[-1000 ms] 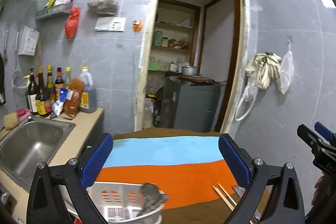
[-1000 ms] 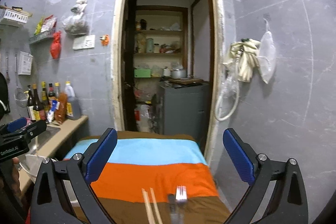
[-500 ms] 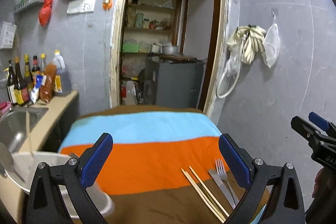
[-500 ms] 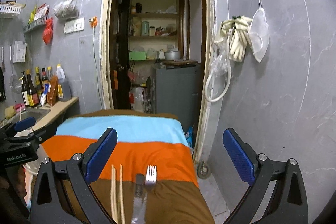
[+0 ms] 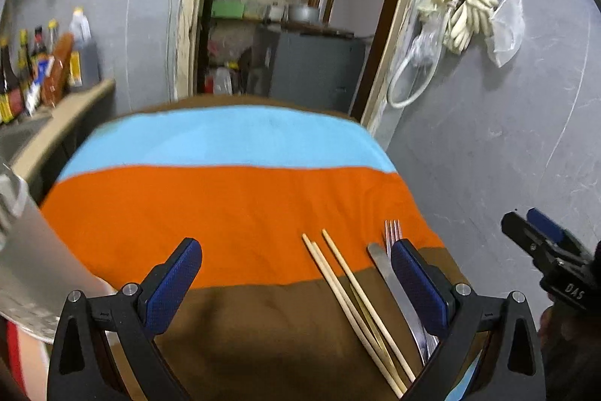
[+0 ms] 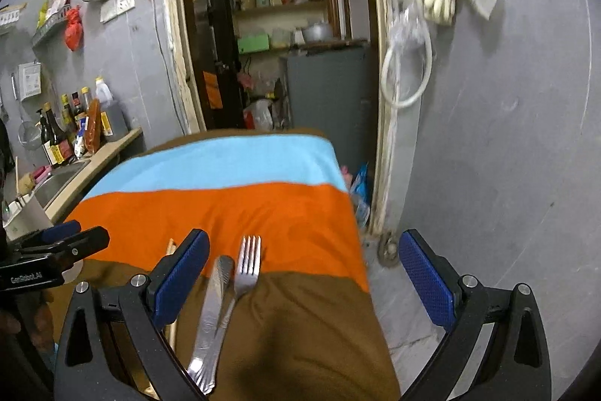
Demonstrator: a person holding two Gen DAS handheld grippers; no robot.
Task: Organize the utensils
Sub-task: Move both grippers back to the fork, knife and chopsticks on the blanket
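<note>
A striped cloth (image 5: pixel 225 205) in blue, orange and brown covers the table. On its brown band lie wooden chopsticks (image 5: pixel 353 295), a knife (image 5: pixel 387 279) and a fork (image 5: pixel 392 232), side by side. My left gripper (image 5: pixel 296 284) is open above the brown band, its right finger over the knife. A pale utensil holder (image 5: pixel 22 250) shows blurred at the left edge. My right gripper (image 6: pixel 304 282) is open too, with the fork (image 6: pixel 246 269) and knife (image 6: pixel 214 299) just inside its left finger; nothing is held. The chopsticks (image 6: pixel 171 245) are mostly hidden behind that finger.
A counter with a sink (image 6: pixel 60 179) and sauce bottles (image 6: pixel 64 134) runs along the left wall. An open doorway (image 6: pixel 285 25) to a pantry lies beyond the table. The table's right edge drops to the floor beside a grey wall (image 6: pixel 507 138). Gloves and a hose (image 5: pixel 458 17) hang there.
Both grippers have tipped down and come closer to the table. The left view has swung right, away from the holder and toward the chopsticks, knife and fork. Both stay open.
</note>
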